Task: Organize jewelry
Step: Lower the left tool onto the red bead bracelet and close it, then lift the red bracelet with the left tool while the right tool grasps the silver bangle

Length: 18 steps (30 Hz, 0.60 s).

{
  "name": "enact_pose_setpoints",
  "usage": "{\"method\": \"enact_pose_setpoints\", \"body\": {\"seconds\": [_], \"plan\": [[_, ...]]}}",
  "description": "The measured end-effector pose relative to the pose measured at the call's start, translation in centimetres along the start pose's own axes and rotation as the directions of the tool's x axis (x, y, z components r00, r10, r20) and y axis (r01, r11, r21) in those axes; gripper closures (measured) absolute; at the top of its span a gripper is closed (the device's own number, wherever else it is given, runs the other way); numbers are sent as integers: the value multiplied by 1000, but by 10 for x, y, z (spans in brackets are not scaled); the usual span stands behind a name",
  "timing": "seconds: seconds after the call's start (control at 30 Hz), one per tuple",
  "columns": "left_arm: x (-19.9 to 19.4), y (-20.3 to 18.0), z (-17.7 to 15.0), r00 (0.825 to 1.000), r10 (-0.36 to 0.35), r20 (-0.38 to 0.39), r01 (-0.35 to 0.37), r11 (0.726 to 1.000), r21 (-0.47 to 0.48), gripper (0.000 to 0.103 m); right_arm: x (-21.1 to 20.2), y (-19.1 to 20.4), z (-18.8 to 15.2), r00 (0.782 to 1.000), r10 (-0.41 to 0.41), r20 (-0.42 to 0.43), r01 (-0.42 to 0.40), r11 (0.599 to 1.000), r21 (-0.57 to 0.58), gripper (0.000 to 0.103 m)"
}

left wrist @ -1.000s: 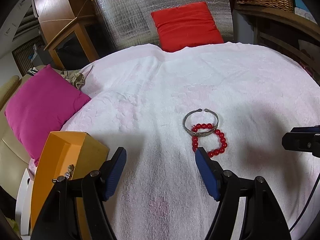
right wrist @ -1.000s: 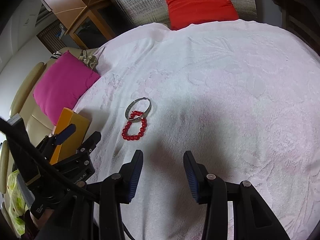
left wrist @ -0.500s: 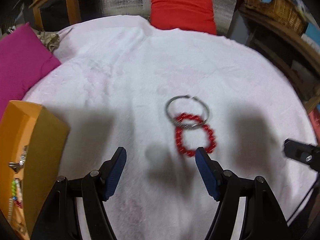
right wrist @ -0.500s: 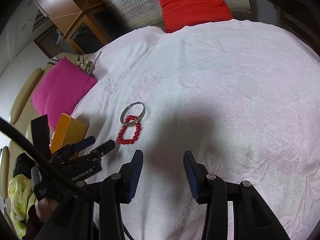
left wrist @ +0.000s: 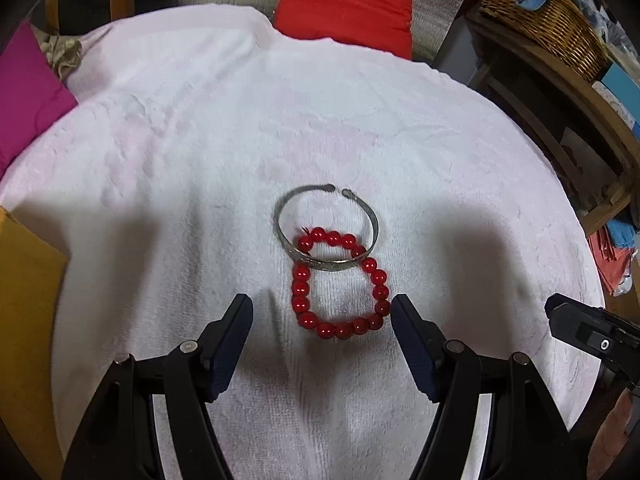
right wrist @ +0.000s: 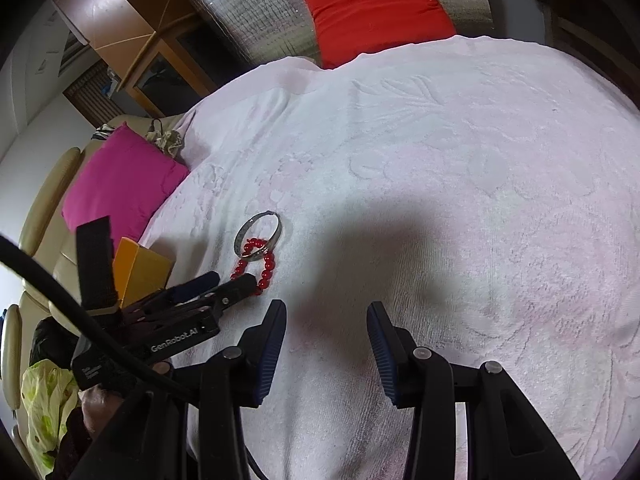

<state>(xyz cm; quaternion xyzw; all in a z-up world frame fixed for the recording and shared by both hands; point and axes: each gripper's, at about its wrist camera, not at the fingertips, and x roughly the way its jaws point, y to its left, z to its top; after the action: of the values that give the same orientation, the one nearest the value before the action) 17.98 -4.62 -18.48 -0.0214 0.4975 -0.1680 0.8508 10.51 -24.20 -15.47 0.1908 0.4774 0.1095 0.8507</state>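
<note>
I'm over a round worktop [left wrist: 460, 160] w/ a pale pink towel cover, filling most of both views. Orange box [right wrist: 140, 266] sits at its left edge, lower left of the right-wrist view; I can't see inside it from here, so contents unknown. Wicker basket [left wrist: 548, 20] upper right of left view has blue cloth in it, not my concern.

Left tongs [left wrist: 322, 320] are wide open, holding nothing, bracketing the near end of the red bead bracelet [left wrist: 340, 280], which lies centre frame. Right tongs [right wrist: 326, 324] are also apart and empty, over bare towel, well off from the jewelry.

Silver cuff bangle [left wrist: 326, 226] lies just beyond the beads; its near arc overlaps the bead loop's far end, beads showing inside the cuff.

Handling guess: beads look light, floppy on a cord, glossy so prob. slippery; I'd pinch across the near strand. Lifting may drag the cuff along. Cuff looks rigid, thin metal, gap at far side; I'd grip its band edge-on.
</note>
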Motion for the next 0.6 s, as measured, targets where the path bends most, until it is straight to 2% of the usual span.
{"method": "enact_pose_setpoints", "body": {"seconds": [0.2, 0.37, 0.43, 0.47, 0.53, 0.6], "plan": [[3, -6, 2, 1000, -11, 24, 11, 999, 32, 32, 0, 1, 1, 1000, 3, 5, -3, 1000, 0, 57], [4, -7, 3, 999, 7, 39, -10, 998, 57, 58, 0, 1, 0, 1000, 0, 10, 0, 1000, -2, 57], [1, -4, 2, 999, 24, 47, -27, 998, 62, 73, 0, 1, 0, 1000, -4, 12, 4, 1000, -2, 57], [0, -3, 2, 998, 28, 49, -31, 998, 60, 75, 0, 1, -1, 1000, -5, 12, 5, 1000, -4, 57], [-1, 0, 1, 998, 33, 47, -36, 998, 57, 86, 0, 1, -1, 1000, -7, 12, 8, 1000, -6, 57], [-5, 3, 0, 998, 33, 44, -35, 998, 53, 89, 1, 2, -1, 1000, -12, 12, 12, 1000, -8, 57]]}}
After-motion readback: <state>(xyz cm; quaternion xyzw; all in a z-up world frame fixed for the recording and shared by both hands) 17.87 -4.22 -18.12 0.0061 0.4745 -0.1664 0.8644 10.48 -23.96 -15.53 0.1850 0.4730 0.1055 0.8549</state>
